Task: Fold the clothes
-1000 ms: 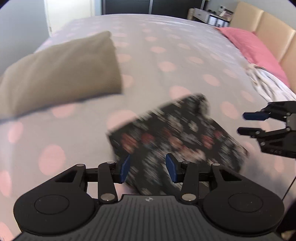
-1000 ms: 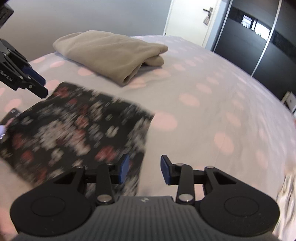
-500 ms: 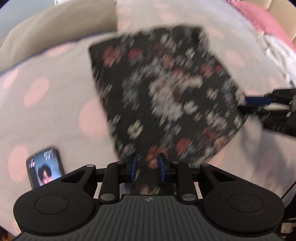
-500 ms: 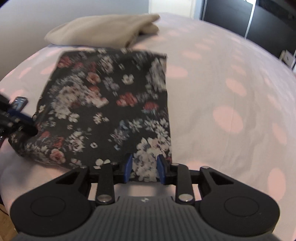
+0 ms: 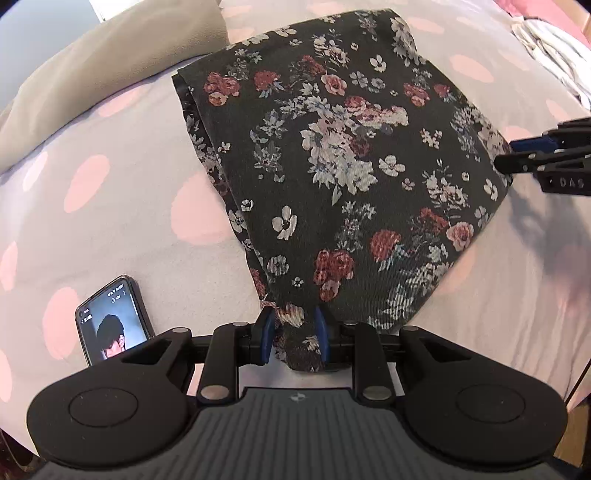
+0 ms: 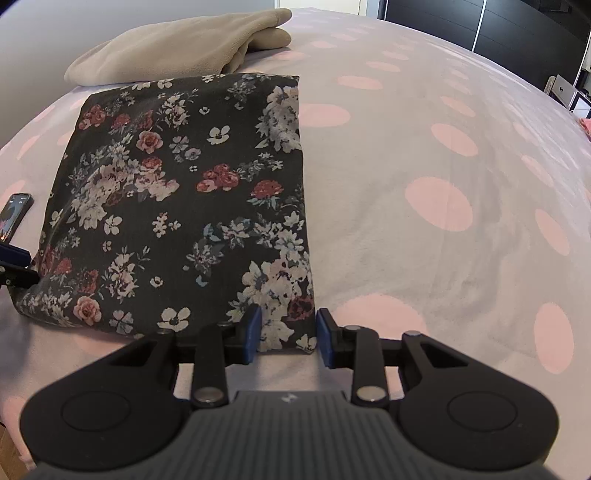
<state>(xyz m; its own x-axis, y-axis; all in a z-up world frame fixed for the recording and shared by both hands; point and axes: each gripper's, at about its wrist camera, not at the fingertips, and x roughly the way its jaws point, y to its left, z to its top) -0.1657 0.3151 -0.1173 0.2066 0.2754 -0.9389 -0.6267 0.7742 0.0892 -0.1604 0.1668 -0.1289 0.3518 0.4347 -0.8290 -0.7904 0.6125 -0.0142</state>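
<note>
Left gripper (image 5: 293, 334): low over the near edge of the bed, pointing forward across it; blue pads straddling the garment's near corner, cloth bunched between them and touching both, so gripping that corner. Seen from the right wrist view as a dark tip at the far left edge (image 6: 14, 267), at the garment's left corner.

Right gripper (image 6: 288, 334): level and low, aimed along the garment's right edge; pads either side of the near right corner, cloth filling most of the gap, a sliver of space beside the right pad; pinching the corner, though firmness of grip hard to judge. From the left wrist view, only the fingertips entering from the right (image 5: 532, 155), at the garment's edge.

Garment (image 5: 343, 166): dark floral cloth, folded into a rough rectangle, lying flat on the bed between the two grippers; layered edges showing along its left side; near corners lifted slightly into the pads.

Phone (image 5: 112, 319): face up, screen lit, just left of the left gripper, apart from the garment.

Bed (image 6: 443, 184): pale cover with pink dots, under everything.

Beige cloth (image 6: 177, 48): folded, beyond the garment, just past its far edge; touching or not, cannot tell.

Pink pillow (image 5: 535, 7): far right corner, well apart.

Wardrobe (image 6: 480, 18): dark, beyond the bed.
</note>
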